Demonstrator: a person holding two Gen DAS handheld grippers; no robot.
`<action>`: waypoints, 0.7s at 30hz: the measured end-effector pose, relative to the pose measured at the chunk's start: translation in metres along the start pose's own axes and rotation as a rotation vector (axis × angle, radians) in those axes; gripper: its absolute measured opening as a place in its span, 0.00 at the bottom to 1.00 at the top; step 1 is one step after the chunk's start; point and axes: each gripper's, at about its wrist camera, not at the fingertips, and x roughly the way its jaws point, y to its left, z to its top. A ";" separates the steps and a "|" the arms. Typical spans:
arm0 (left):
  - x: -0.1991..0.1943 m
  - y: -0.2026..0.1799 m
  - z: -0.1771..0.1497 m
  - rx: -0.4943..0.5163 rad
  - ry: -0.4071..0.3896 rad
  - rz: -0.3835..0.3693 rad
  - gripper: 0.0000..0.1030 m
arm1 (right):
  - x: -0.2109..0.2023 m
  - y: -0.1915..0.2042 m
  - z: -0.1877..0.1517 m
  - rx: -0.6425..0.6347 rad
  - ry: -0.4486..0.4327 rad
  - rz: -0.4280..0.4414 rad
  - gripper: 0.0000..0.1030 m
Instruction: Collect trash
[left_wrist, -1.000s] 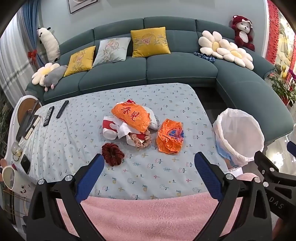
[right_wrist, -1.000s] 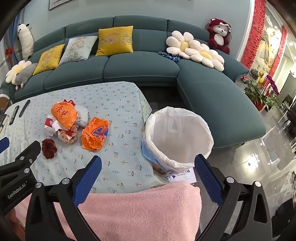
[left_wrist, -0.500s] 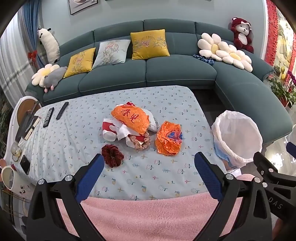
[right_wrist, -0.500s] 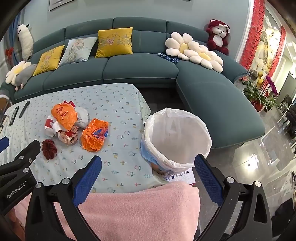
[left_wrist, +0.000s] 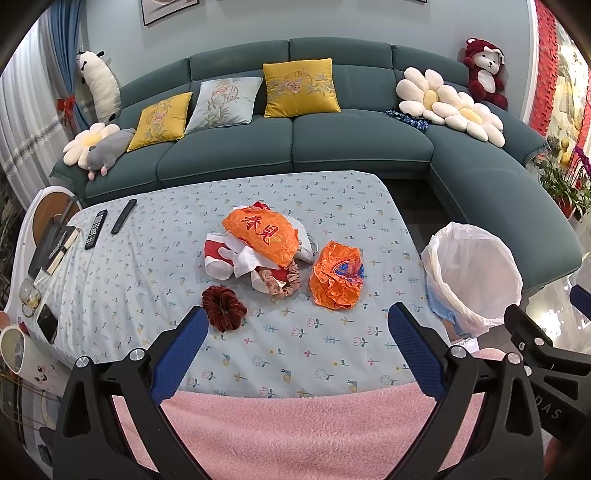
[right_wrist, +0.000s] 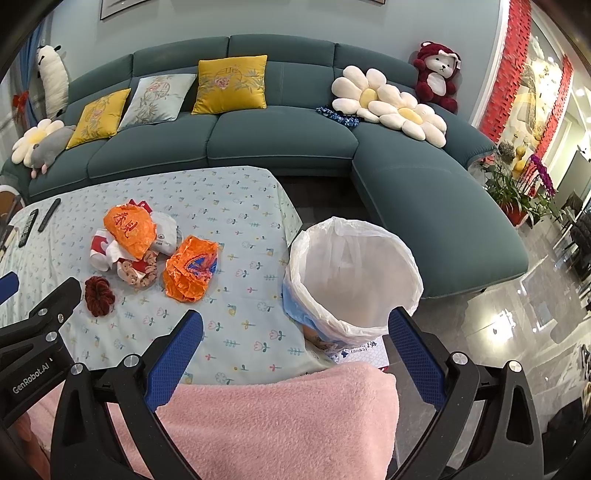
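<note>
Left wrist view looks down over the desk (left_wrist: 147, 280), with the trash bunched at frame centre: a large orange bag (left_wrist: 262, 230) lying on top of red-and-white wrappers (left_wrist: 221, 258), and a smaller crumpled orange bag (left_wrist: 336, 277) just to its right. A dark red scrunchie (left_wrist: 223, 308) sits lower left of the heap, nearest the left gripper (left_wrist: 295, 325), whose fingers are spread wide with nothing between them, probably readied for a first pick. Right wrist view centres on the lined bin (right_wrist: 354, 273), standing against the desk's right edge so drops are short. Right gripper (right_wrist: 295, 328) has its fingers spread and empty too, hovering low in frame before the bin. Nothing looks collected yet
</note>
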 end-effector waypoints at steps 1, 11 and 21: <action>0.000 0.000 0.000 0.000 0.000 0.000 0.91 | 0.000 0.000 0.000 -0.001 0.000 0.000 0.93; 0.001 0.000 0.000 -0.004 -0.001 -0.002 0.91 | 0.003 0.005 0.003 -0.004 -0.005 -0.002 0.93; 0.002 0.002 -0.001 -0.008 -0.001 -0.006 0.91 | 0.004 0.006 0.003 -0.002 -0.005 -0.002 0.93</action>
